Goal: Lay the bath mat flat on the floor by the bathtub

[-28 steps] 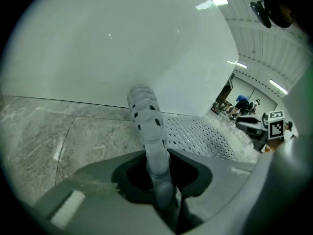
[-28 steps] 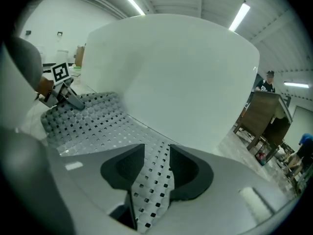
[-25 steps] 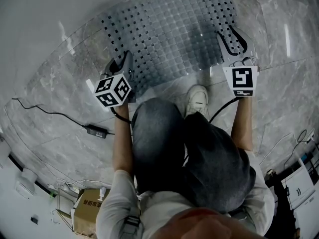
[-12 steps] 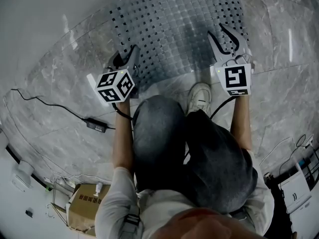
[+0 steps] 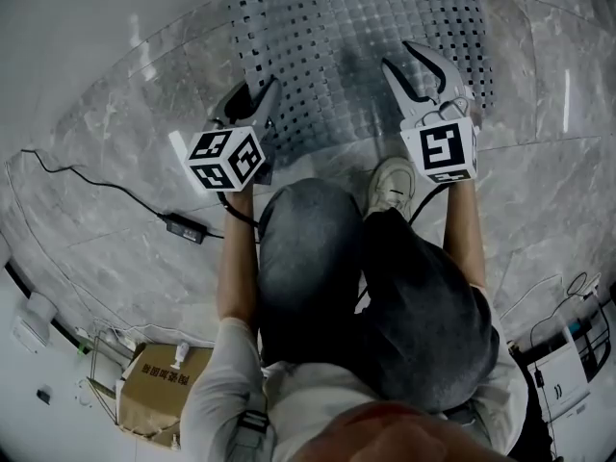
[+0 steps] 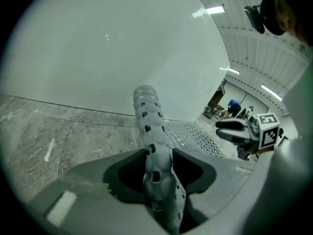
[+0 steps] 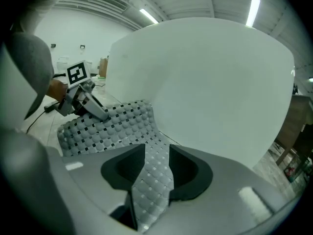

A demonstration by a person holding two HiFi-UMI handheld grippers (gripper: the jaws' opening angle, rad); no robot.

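Head view: bath mat (image 5: 356, 37) lies nearly flat on marble floor (image 5: 106, 152), far edge by the white bathtub (image 5: 115, 8). Left gripper (image 5: 252, 102) sits at near-left edge. Its jaws have just been opening and are spread w/ mat rim standing loose between them. Right gripper (image 5: 414, 65) is spread too, mat edge rising between jaws, no pinch evident. Step looks like the release. Next prob: back both off w/o snagging rim, so near edge drops flat.

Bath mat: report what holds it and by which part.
Nothing grips it. The bath mat edge passes loose between the left gripper, its jaws just opening, and the right gripper, both open.
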